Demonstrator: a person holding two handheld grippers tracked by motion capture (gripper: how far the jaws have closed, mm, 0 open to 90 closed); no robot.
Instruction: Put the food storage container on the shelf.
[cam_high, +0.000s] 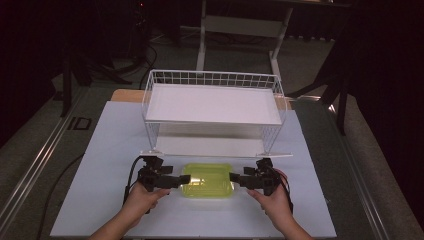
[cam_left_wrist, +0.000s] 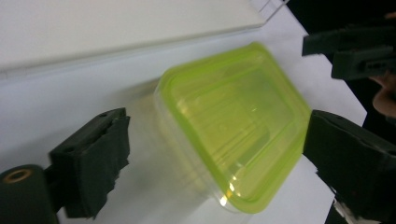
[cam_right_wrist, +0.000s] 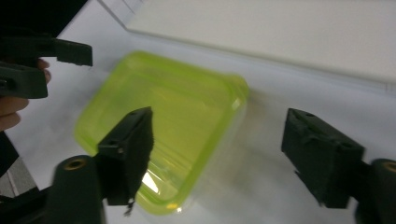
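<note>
A clear plastic box with a yellow-green lid (cam_high: 207, 180) lies flat on the white table (cam_high: 110, 150), just in front of the wire rack. My left gripper (cam_high: 184, 179) points at its left end and my right gripper (cam_high: 234, 177) at its right end. In the left gripper view the box (cam_left_wrist: 233, 126) sits between the wide jaws of the left gripper (cam_left_wrist: 219, 163); the left pad (cam_left_wrist: 93, 163) stands apart from it. In the right gripper view the box (cam_right_wrist: 159, 126) lies low between the spread jaws of the right gripper (cam_right_wrist: 224, 154), and the right pad (cam_right_wrist: 322, 154) is well off it.
A white two-tier wire rack (cam_high: 212, 107) stands behind the box, both shelves bare. Table surface stretches to either side of the hands. Dark floor, cables and stand legs surround the table.
</note>
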